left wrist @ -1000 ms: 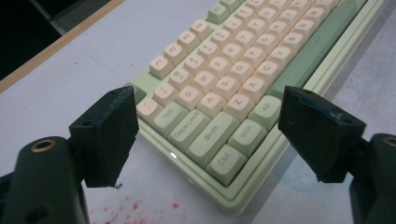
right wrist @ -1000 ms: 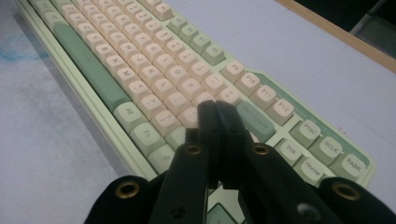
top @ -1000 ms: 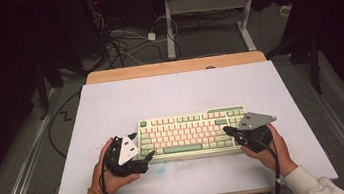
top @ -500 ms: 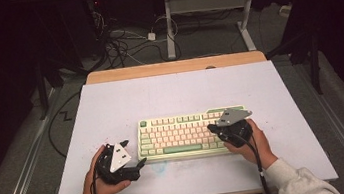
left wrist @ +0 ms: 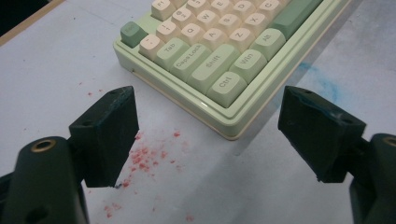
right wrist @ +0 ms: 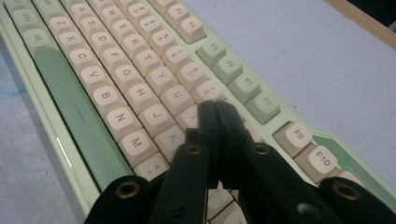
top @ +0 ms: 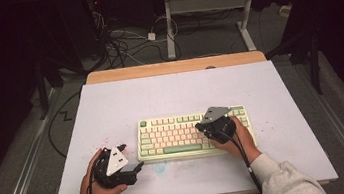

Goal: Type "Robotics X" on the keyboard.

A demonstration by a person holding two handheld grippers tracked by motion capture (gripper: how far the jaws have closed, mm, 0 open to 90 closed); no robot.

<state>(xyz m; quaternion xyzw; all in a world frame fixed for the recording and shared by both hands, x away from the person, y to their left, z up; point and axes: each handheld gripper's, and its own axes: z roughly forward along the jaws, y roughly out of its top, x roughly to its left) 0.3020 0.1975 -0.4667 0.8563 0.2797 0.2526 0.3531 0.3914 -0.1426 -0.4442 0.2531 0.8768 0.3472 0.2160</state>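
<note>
A pale green keyboard (top: pixel 175 136) with cream keys lies at the middle of the white mat. My right gripper (top: pixel 199 125) is above its right half, pointing left. In the right gripper view its jaws (right wrist: pixel 215 111) are pressed together with nothing between them, tips just above the keys (right wrist: pixel 140 95) near U and J; contact cannot be told. My left gripper (top: pixel 132 156) sits off the keyboard's front left corner, resting low by the mat. Its pads (left wrist: pixel 106 134) stand wide apart, framing the Ctrl corner of the keyboard (left wrist: pixel 224 70) without touching it.
The white mat (top: pixel 174 94) covers a wooden table whose far edge (top: pixel 176 67) shows. Red specks (left wrist: pixel 149 156) and a blue smear (left wrist: pixel 322 86) mark the mat near the keyboard's left corner. Cables (top: pixel 122 43) and a metal stand (top: pixel 208 1) lie on the floor beyond.
My right gripper has slid left from the keyboard's right end to above its right half. The left gripper has drifted slightly toward the front edge, still open.
</note>
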